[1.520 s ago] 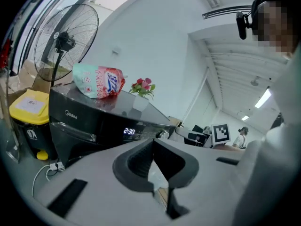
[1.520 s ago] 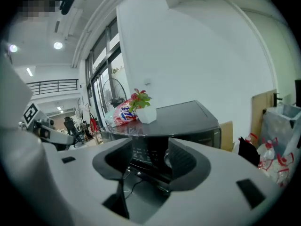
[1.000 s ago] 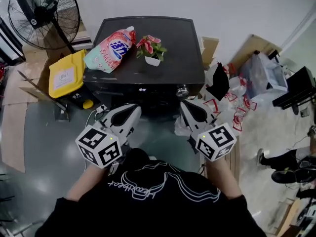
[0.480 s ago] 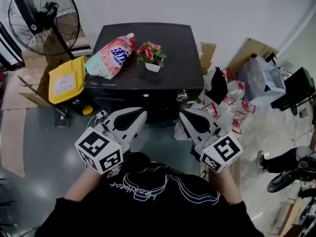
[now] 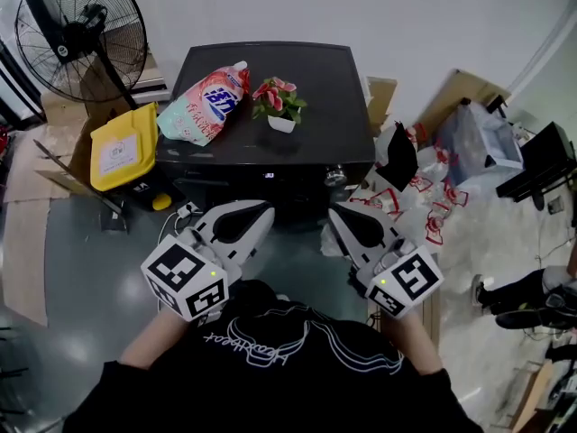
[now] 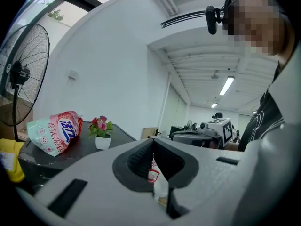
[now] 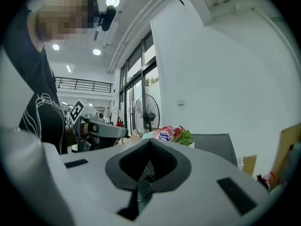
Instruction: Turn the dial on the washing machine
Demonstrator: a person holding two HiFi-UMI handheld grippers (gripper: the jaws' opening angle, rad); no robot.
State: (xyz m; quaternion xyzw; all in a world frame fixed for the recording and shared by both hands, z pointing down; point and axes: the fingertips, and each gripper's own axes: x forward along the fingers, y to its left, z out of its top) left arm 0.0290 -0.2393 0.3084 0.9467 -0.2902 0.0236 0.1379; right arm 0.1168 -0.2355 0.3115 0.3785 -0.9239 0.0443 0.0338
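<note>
The black washing machine (image 5: 270, 79) stands in front of me, its silver dial (image 5: 335, 176) on the front panel at the right. My left gripper (image 5: 268, 213) hovers short of the panel's middle, jaws shut on nothing. To its right my right gripper (image 5: 334, 215) is also shut and empty, just below the dial and apart from it. In the left gripper view the left gripper (image 6: 153, 140) has its tips meeting, with the machine top (image 6: 56, 155) beyond. The right gripper (image 7: 150, 140) shows its tips together in the right gripper view.
A pink detergent bag (image 5: 206, 102) and a small potted flower (image 5: 280, 105) sit on the machine's top. A standing fan (image 5: 77, 34) and a yellow container (image 5: 122, 147) are to its left. Plastic bags and cardboard (image 5: 424, 197) clutter the floor at the right.
Both grippers have lifted a little and edged toward the machine's front, the left one rolling slightly. Their jaws stayed shut. Little differs over the last half second.
</note>
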